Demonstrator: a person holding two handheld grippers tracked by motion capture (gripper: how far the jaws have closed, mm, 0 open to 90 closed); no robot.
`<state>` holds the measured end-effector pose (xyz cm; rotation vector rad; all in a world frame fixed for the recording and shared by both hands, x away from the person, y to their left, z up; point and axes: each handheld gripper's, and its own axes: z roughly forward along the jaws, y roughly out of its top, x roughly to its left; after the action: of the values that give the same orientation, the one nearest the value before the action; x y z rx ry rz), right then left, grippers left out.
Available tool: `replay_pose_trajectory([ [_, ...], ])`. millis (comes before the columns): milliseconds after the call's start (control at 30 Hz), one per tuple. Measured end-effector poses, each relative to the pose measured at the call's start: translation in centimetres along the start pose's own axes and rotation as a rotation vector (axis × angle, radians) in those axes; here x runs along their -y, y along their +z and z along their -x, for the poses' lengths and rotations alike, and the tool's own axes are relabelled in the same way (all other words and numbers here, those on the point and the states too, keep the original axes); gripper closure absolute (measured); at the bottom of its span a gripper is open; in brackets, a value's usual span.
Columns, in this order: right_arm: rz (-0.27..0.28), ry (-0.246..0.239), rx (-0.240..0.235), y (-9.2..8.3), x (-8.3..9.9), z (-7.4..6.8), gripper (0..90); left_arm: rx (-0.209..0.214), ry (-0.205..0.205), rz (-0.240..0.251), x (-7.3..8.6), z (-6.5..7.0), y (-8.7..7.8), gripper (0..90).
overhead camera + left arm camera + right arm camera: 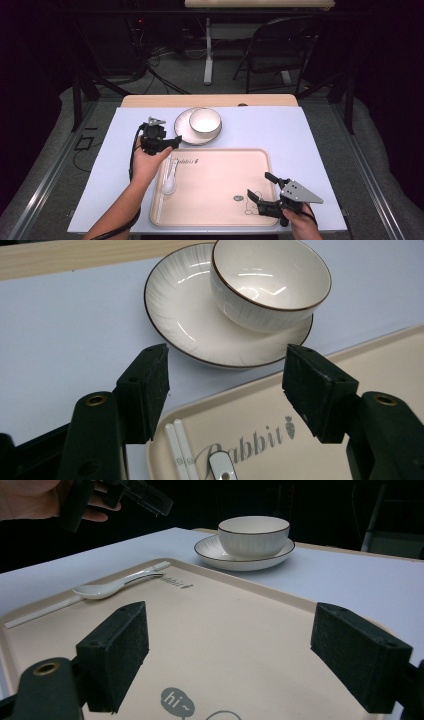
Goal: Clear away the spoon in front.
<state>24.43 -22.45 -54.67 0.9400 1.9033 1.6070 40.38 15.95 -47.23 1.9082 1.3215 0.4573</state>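
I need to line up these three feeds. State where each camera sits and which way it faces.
High view: fixed above the person's side, looking forward and down at the tray; both forearms and each hand-held gripper show.
Left gripper view: rides the left hand-held gripper, aimed down past its open jaws at the bowl on its plate.
Right gripper view: rides the right hand-held gripper, low over the tray, facing the bowl; the other hand shows.
All three share the bowl, plate and spoon.

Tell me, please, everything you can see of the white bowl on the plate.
The bowl looks like glazed white ceramic with faint vertical ribbing outside and a thin dark line around its rim. It stands upright and empty, its inside glossy with light reflections. It rests on the plate, off-centre toward one side, on the pale blue table cover beyond the tray's far edge. Nothing else touches it.
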Motion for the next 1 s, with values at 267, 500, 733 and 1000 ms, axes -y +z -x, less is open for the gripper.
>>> replay_pose_trajectory([
  [267,0.000,0.004,-0.001,0.0,0.0,0.0,14.7,0.000,-0.010,0.009,-1.6,0.0,1.0,35.1],
  [500,0.001,0.002,-0.002,0.0,0.0,0.0,14.7,-0.016,-0.030,0.012,-2.8,-0.4,1.8,34.9],
  [733,0.001,0.001,-0.002,0.0,0.0,0.0,14.7,-0.027,-0.065,0.026,-3.8,-0.7,2.5,34.8],
  [1000,0.002,0.005,-0.002,0.0,0.0,0.0,14.7,-0.040,-0.089,0.029,-5.1,-0.5,4.0,32.9],
])
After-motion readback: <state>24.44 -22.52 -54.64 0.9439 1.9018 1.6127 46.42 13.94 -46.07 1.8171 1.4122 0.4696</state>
